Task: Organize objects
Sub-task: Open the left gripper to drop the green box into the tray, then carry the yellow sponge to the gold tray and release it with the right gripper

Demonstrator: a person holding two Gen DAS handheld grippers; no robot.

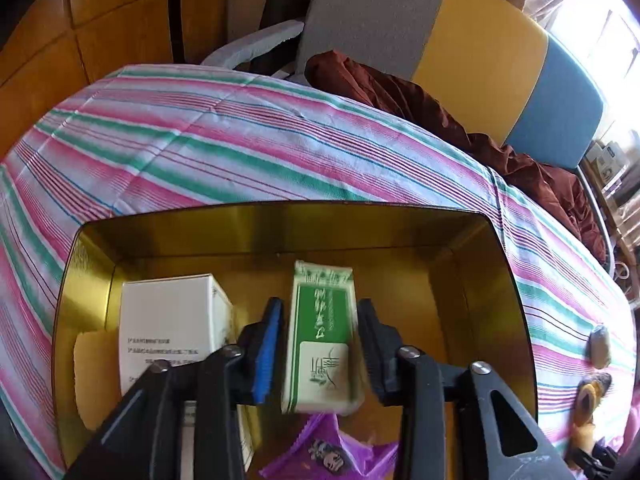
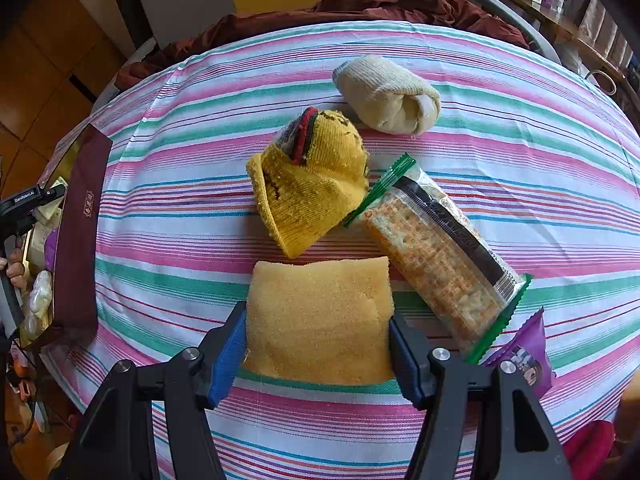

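In the left wrist view my left gripper [image 1: 320, 354] hangs over a gold tin box [image 1: 480, 280], jaws open around a green-and-white tissue pack [image 1: 322, 336] that looks blurred, with small gaps at both pads. A white carton [image 1: 172, 328], a yellow sponge [image 1: 94, 376] and a purple snack packet [image 1: 328, 452] lie in the tin. In the right wrist view my right gripper [image 2: 318, 346] straddles a yellow sponge [image 2: 320, 320] on the striped cloth, its pads touching the sponge's sides. Beyond lie a yellow sock [image 2: 312, 180], a cream sock roll [image 2: 388, 96], a cracker pack [image 2: 436, 252] and a purple packet [image 2: 528, 352].
The tin with its maroon side [image 2: 80, 232] stands at the table's left edge in the right wrist view, with the left gripper and hand beside it. A dark red cloth [image 2: 360, 4] and chairs [image 1: 480, 60] are behind the table. Two small objects [image 1: 598, 364] lie to the right of the tin.
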